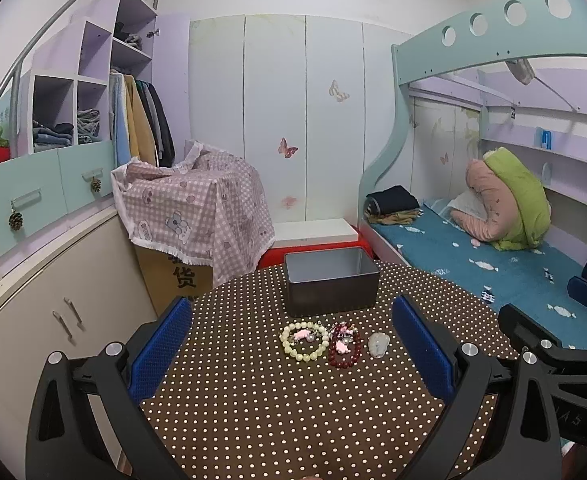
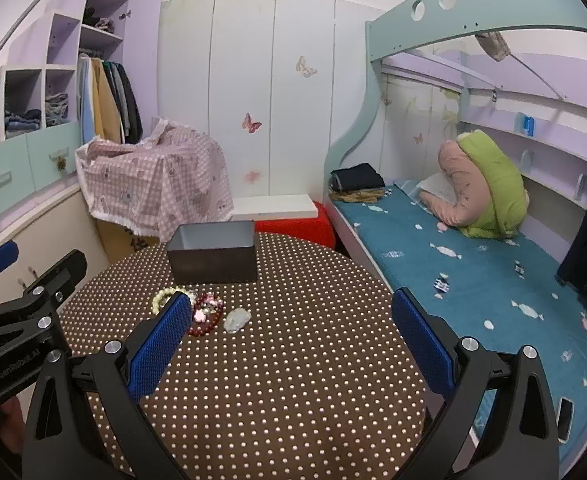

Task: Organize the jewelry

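Note:
On the round polka-dot table (image 1: 277, 412) lie a pale cream bead bracelet (image 1: 304, 341), a dark red bead bracelet (image 1: 345, 345) with pink charms, and a small whitish pendant (image 1: 379, 344). Behind them stands an open dark grey metal box (image 1: 330, 281). My left gripper (image 1: 291, 360) hovers open just in front of the jewelry, nothing between its blue pads. In the right wrist view the same cream bracelet (image 2: 165, 295), red bracelet (image 2: 206, 314), pendant (image 2: 237, 319) and box (image 2: 213, 253) sit to the left; my right gripper (image 2: 291, 356) is open and empty, its left pad partly hiding the bracelets.
A bunk bed with a blue mattress (image 2: 473, 280) lies right of the table. A box under a pink checked cloth (image 1: 197, 212) and a red stool (image 1: 313, 254) stand behind the table. Cabinets (image 1: 53, 308) run along the left wall. The left gripper's body (image 2: 25, 312) shows at the right view's left edge.

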Demonstrator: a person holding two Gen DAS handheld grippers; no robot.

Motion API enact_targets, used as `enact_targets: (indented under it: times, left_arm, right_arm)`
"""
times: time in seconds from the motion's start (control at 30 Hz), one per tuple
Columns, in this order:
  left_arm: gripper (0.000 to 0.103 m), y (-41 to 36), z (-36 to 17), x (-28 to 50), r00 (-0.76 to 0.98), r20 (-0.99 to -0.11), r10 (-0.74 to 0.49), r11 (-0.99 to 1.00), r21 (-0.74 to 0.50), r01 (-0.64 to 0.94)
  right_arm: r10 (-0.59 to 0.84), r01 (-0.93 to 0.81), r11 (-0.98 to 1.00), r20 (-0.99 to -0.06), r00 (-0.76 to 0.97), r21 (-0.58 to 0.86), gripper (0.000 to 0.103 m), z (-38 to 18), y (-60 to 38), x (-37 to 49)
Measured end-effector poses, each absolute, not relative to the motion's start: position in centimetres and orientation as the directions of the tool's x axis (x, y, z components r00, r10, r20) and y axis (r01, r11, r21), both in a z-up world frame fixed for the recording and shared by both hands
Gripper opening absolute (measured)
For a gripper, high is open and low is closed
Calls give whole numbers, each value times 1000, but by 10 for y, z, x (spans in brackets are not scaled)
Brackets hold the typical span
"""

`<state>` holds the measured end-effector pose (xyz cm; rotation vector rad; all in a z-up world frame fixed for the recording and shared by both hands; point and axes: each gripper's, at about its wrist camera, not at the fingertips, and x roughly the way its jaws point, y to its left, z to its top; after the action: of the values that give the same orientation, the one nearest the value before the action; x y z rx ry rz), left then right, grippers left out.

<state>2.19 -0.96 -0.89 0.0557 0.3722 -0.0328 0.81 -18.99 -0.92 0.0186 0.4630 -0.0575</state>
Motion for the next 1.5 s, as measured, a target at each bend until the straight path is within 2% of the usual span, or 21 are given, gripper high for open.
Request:
enact_targets:
  times: [0.33,0.53,1.03,1.27,1.5]
  left_arm:
    - [96,-12,-14,33,928,-372,-13,996,81,46]
    - [96,-13,-23,48,909,-417,-14,995,87,55]
    - [96,-8,-32,72,892,-451,-7,996,78,47]
    - [96,3,-48,90,861,-508,-13,997,63,53]
    - [96,27,-83,108,785,-619,21,994,94,47]
  right_arm:
    - [-34,46,999,-464,885,14,97,-19,-190,22]
    - [-31,44,999,-491,871,15,97,-27,-190,34]
    - [-30,37,999,-523,852,4,97,-38,-185,59]
    - [-28,33,999,-554,832,-2,97,-50,-183,75]
    - [-33,31,999,-592,806,-13,97,-69,-188,92]
